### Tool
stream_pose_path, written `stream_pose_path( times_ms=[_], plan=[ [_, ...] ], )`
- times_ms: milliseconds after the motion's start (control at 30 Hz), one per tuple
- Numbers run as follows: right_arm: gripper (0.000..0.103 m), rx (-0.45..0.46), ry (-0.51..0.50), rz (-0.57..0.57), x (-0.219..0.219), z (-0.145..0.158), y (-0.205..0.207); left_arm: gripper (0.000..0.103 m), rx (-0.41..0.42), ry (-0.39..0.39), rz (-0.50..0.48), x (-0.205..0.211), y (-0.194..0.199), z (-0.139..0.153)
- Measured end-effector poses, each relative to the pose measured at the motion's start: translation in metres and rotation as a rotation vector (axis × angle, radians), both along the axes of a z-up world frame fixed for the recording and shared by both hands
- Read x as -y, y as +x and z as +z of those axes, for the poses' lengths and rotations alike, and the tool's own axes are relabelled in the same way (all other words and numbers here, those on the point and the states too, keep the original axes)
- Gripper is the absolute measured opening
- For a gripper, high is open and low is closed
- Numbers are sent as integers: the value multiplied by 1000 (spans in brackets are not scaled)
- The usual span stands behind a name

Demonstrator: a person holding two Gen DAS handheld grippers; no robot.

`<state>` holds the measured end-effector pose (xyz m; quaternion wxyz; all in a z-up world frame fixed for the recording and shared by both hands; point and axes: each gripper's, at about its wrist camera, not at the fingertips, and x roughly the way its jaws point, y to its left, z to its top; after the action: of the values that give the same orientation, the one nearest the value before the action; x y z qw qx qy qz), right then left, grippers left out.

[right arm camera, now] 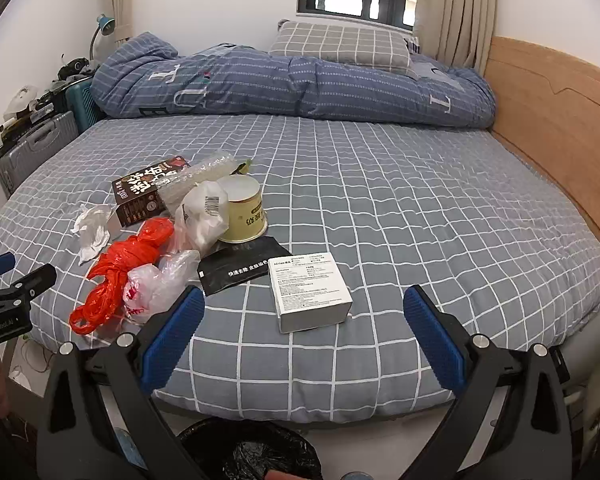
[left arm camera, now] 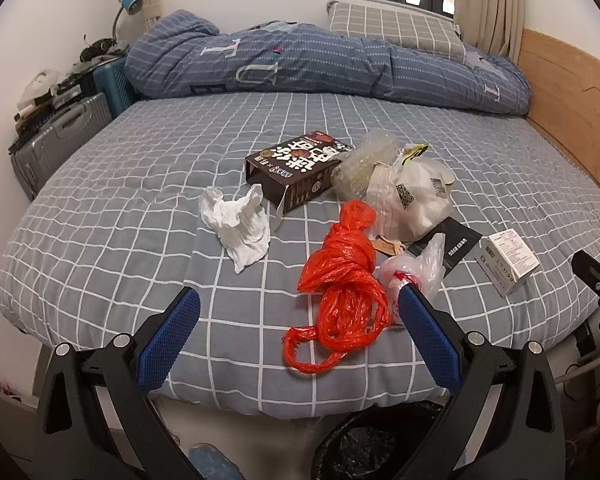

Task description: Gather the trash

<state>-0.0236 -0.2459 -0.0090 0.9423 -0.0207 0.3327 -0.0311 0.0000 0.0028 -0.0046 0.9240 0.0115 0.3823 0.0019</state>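
Crinkly glossy orange plastic bag (left arm camera: 342,276) — matt checked cloth bedsheet (left arm camera: 140,208) — smooth wooden headboard (left arm camera: 572,104).

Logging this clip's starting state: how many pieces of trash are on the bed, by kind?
Plastic bags: 3 (orange bag, clear bag with red print, white bag)
Boxes: 2 (dark box, white box)
Bubble wrap: 1
Tissue: 1
Paper cup: 1
Black packet: 1
Total: 9

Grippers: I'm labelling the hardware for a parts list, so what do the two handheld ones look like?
Both match: the left gripper and right gripper have black plastic linkage arms with silver round bolts, and jaws lined with blue textured pads. In the right wrist view, the left gripper's side carries white lettering, apparently "GenRobot.AI". No cables or sleeves are visible.
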Motion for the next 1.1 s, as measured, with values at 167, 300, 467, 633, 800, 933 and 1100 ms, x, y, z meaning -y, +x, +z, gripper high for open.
stream_pose_path(
  times_ms=[167,300,467,633,800,933,1100],
  plan=[
    [96,3,-2,-5,0,-1,1,97,-5,-1,0,-1,1,-2],
    [96,3,-3,-6,1,-1,2,97,-8,-4,1,-1,1,-3],
    [96,7,-5,2,0,-1,2,97,-6,1,3,-2,1,-3],
    [96,8,-6,10,-1,-2,2,97,-4,6,7,-3,1,-1],
    [96,8,5,22,-6,-2,2,97,0,17,12,-5,-1,1],
    [96,8,6,29,-9,-3,2,97,1,20,12,-7,-2,2],
    [96,7,12,33,-11,-4,2,97,0,17,9,-9,-2,3]
  ],
)
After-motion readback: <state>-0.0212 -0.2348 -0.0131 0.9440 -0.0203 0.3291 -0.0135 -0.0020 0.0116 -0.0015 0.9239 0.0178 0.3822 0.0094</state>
